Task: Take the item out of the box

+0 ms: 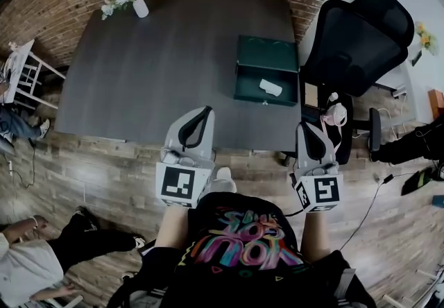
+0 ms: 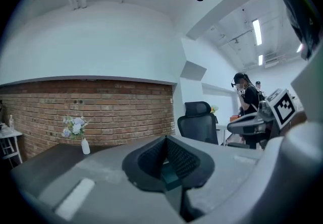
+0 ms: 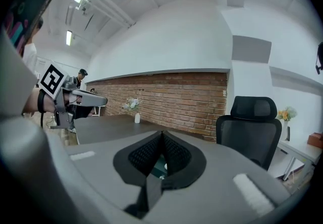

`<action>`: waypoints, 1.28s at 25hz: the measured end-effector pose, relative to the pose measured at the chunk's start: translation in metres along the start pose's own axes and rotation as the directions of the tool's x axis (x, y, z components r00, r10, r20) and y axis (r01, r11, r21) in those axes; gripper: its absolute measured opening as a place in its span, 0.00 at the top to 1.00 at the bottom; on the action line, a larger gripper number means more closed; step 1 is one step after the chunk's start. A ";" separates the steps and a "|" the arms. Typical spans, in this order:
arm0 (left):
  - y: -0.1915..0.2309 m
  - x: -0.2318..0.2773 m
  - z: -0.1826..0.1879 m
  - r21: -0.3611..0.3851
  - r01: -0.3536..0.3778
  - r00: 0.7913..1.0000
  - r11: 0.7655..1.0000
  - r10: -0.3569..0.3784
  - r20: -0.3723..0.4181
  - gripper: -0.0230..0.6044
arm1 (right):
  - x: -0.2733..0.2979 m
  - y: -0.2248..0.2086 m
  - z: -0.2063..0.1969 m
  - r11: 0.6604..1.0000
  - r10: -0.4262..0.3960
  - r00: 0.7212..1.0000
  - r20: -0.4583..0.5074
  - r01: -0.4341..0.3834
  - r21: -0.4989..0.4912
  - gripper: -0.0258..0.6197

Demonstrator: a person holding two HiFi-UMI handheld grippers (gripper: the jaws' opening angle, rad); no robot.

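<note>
Item [image 1: 270,87] in box [image 1: 243,89] is looking small, light, worth pinching across its width; left gripper [image 1: 206,112] and right gripper [image 1: 306,126] are sitting clenched, empty.

The dark grey table [image 1: 173,64] carries an open green box [image 1: 267,57] near its right edge and a white flower vase [image 1: 140,7] at its far edge.

Bright, even light from ceiling strip lights [image 2: 256,31] casts only soft shadows, and every view bows strongly toward dark corners, its nearest foreground blurred.
</note>
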State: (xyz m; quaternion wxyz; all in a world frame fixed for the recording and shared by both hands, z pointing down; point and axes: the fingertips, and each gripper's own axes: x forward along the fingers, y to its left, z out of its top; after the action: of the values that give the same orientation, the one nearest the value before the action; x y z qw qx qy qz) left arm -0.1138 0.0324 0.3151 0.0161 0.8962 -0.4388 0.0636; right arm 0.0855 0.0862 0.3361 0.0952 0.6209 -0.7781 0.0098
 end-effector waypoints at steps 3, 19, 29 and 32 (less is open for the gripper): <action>0.010 0.014 -0.003 -0.007 0.038 0.999 0.999 -0.038 -0.016 0.96 | 0.015 -0.002 0.001 1.000 -0.028 0.999 -0.016 0.028 0.003 0.96; 0.006 0.077 -0.026 -0.057 0.135 0.987 0.989 -0.140 -0.085 0.96 | 0.042 -0.035 -0.022 0.994 -0.109 0.988 -0.113 0.112 0.019 0.96; 0.008 0.144 -0.008 -0.033 0.069 0.995 0.997 -0.071 -0.067 0.96 | 0.103 -0.087 -0.015 1.000 -0.026 0.996 -0.080 0.026 0.002 0.96; 0.011 0.167 0.000 -0.025 0.041 0.997 0.999 -0.042 -0.058 0.96 | 0.124 -0.106 -0.011 1.000 0.002 0.998 -0.066 -0.002 -0.004 0.96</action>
State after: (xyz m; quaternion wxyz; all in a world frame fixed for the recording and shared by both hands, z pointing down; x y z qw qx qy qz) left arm -0.0214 -0.1050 0.3358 0.0411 0.9026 -0.4201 0.0844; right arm 0.1638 -0.0565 0.3562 0.1220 0.6191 -0.7753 0.0288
